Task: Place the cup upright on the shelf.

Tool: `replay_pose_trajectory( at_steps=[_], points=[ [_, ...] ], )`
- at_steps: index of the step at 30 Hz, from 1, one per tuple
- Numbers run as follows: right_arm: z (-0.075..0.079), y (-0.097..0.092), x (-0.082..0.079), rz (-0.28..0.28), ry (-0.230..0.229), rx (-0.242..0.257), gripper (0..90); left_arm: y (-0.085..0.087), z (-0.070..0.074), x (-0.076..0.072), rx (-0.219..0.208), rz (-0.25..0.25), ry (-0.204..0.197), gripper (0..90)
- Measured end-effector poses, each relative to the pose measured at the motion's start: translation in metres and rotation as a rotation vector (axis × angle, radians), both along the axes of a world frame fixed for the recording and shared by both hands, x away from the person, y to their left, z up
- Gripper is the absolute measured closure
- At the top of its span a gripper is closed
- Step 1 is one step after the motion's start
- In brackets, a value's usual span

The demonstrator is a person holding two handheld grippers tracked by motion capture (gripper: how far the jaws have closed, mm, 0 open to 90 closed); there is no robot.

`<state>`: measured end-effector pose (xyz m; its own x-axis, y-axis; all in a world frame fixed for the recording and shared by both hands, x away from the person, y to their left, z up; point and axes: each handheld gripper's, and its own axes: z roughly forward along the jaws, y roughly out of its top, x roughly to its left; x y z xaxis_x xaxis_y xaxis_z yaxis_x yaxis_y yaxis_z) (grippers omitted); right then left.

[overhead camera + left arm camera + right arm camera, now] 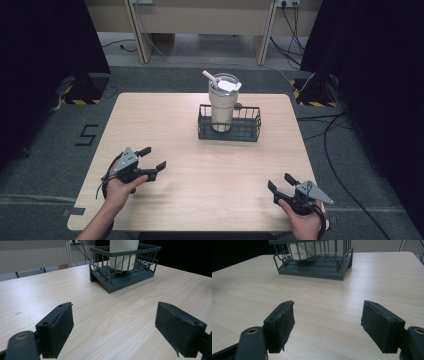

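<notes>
The left gripper [152, 159] has its two black jaws spread wide with nothing between them but bare tabletop; in the left gripper view [113, 327] the padded faces stand well apart over the wood grain. The right gripper [281, 183] is likewise wide open and holds nothing, its pads [283, 322] flanking bare wood in the right gripper view.

Each gripper is held in a hand near the person's edge of the light wooden table [165, 120], the left hand [120, 192] at the near left, the right hand [302, 222] at the near right.

Well ahead of both sets of jaws, toward the far middle of the table, sits a dark grey wire basket with a solid base [245, 127]. Standing upright inside it, at its left part in the high view, is a cream-coloured tumbler [221, 107] with a clear lid and a white straw [209, 76] tilted to the left. In the left gripper view the basket [130, 277] lies ahead and slightly right of the gap between the jaws; in the right gripper view the basket [312, 266] lies ahead and slightly left, with the tumbler [298, 253] behind its wires.
</notes>
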<state>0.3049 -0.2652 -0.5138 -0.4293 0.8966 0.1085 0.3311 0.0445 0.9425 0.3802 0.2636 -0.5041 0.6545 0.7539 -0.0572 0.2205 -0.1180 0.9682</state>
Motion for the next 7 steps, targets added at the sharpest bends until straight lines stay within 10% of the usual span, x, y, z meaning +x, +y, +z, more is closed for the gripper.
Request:
replay_pose_trajectory(
  at_steps=[7],
  points=[
    [0.0003, -0.0029, -0.0014, -0.011, -0.003, 0.003, 26.8, 0.0002, -0.0022, -0.0003, -0.004, 0.005, 0.006, 14.4]
  ],
)
